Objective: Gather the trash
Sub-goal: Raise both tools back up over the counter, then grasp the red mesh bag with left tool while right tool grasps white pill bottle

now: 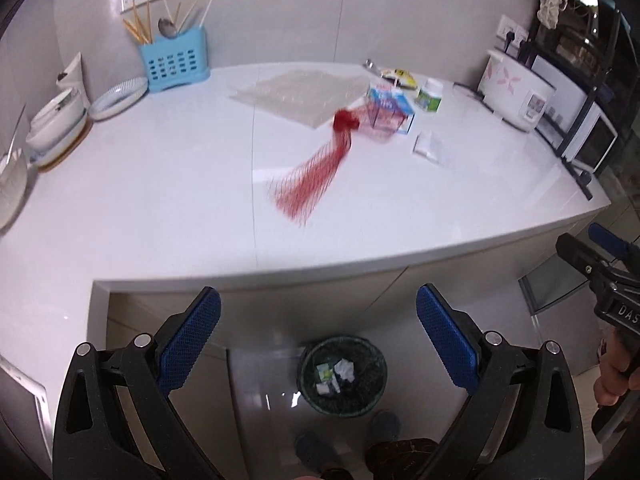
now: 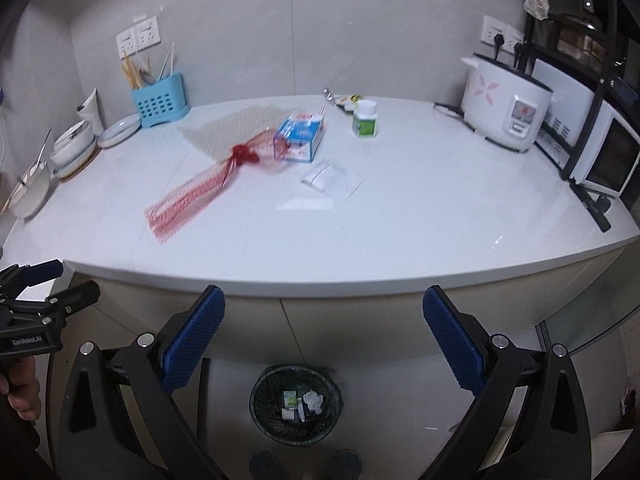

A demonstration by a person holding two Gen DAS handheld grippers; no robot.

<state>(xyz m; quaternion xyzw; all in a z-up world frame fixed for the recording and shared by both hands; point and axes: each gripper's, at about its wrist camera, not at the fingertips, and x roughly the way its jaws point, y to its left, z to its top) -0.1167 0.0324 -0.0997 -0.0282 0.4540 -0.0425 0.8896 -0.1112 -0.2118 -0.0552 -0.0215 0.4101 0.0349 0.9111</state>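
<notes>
Beyond the left tool [image 1: 318, 334] (open): red net [image 1: 316, 172].

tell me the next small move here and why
Probably reach the left hand-held gripper, open and empty, forward to the red mesh bag. It is the nearest loose litter on the counter, and the bin below already holds scraps.
</notes>
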